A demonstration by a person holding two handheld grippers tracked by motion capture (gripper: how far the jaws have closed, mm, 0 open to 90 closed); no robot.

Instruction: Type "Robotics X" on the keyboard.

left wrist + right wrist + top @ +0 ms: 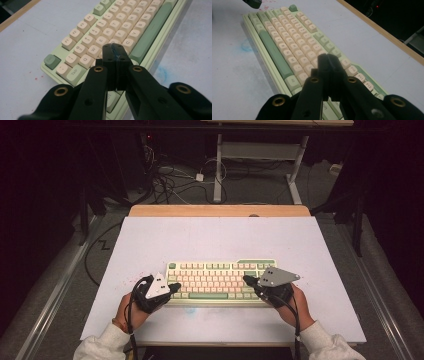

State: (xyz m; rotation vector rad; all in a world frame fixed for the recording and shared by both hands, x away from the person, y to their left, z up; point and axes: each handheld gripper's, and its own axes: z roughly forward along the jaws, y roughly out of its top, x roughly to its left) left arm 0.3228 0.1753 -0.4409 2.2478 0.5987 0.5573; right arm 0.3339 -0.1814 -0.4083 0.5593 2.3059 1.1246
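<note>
Hovering over the keyboard (pixel 220 280) lying mid-bench (pixel 220 235), left gripper (pixel 115 51) at its left end, right gripper (pixel 327 60) at its right, both sets of fingers pressed closed, gripping nothing. Risking, likely, striking neighbouring keys with such broad tips.

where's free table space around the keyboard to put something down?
Bare sheet between the keyboard and the wooden far edge, widest patch. Also bare strips left and right of the keyboard out to the sheet's sides. Crowded: the near side, where the left gripper and right gripper, both shut, sit at the keyboard's two ends.
</note>
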